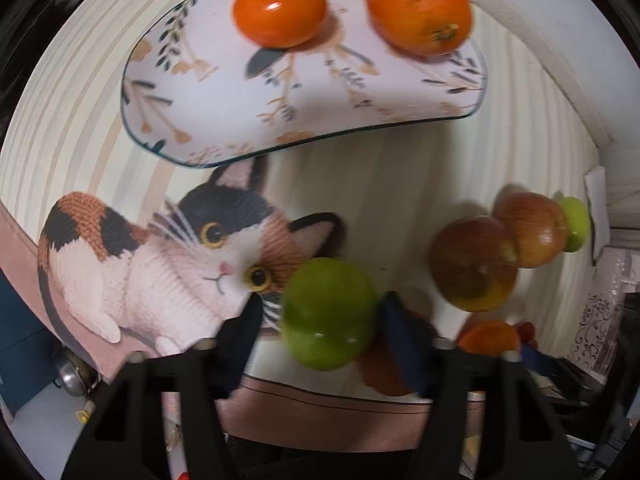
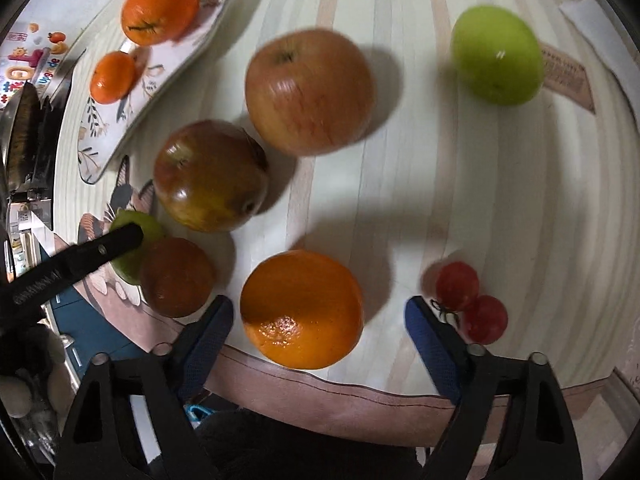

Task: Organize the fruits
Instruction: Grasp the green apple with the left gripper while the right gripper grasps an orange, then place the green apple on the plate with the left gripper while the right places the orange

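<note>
My left gripper [image 1: 320, 312] is shut on a green apple [image 1: 329, 312], held near the table's front edge; it also shows at the left of the right wrist view [image 2: 136, 236]. A floral plate [image 1: 200, 120] ahead holds two oranges [image 1: 280, 10], [image 1: 418, 8]. My right gripper [image 2: 320, 320] is open, its fingers on either side of a large orange [image 2: 302, 308], not touching it. Two reddish apples [image 2: 308, 88], [image 2: 210, 176], a second green apple [image 2: 498, 54], a dark orange [image 2: 176, 278] and two cherry tomatoes [image 2: 472, 304] lie on the table.
The table has a striped cloth with a calico cat picture [image 1: 168, 264]. Its front edge [image 2: 360, 400] runs just under both grippers. A paper label [image 2: 568, 76] lies beyond the far green apple. Clutter stands off the table's left [image 2: 28, 120].
</note>
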`<act>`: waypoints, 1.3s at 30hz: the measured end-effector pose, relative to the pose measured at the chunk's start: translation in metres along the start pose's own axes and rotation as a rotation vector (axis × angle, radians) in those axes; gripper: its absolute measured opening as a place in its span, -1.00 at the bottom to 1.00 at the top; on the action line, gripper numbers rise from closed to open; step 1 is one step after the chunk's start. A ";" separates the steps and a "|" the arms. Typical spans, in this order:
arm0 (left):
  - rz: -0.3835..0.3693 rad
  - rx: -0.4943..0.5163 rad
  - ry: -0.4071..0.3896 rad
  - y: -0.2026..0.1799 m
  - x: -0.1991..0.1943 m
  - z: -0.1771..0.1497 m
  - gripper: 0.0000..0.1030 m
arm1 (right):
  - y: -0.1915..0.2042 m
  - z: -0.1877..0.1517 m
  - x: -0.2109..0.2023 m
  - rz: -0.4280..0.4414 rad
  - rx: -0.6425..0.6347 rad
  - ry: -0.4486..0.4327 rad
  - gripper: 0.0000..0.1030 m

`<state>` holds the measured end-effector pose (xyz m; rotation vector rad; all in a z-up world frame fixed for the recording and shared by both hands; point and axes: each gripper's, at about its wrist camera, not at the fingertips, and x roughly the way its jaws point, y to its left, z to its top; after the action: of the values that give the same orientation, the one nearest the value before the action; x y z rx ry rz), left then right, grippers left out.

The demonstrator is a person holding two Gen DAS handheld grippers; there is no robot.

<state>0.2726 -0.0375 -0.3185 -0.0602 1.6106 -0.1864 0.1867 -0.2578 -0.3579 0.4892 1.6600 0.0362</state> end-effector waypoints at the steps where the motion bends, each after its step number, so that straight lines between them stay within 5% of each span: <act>1: 0.034 0.015 -0.007 -0.004 -0.002 -0.002 -0.05 | 0.000 0.001 0.003 0.010 -0.001 0.007 0.52; 3: 0.044 0.030 -0.020 -0.004 -0.003 -0.006 -0.05 | 0.003 0.001 0.008 0.032 -0.010 0.012 0.34; 19: -0.049 0.000 0.071 -0.002 0.020 0.007 0.10 | 0.009 0.007 0.019 0.006 -0.025 0.037 0.37; 26: 0.028 0.012 0.038 -0.012 0.020 0.009 0.01 | 0.010 0.004 0.017 0.008 -0.040 0.015 0.33; 39: -0.076 -0.072 -0.105 0.033 -0.072 0.000 0.01 | 0.023 0.012 -0.043 0.158 -0.034 -0.036 0.32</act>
<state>0.2787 0.0056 -0.2529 -0.1838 1.5113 -0.1809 0.2084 -0.2542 -0.3122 0.5907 1.5800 0.1709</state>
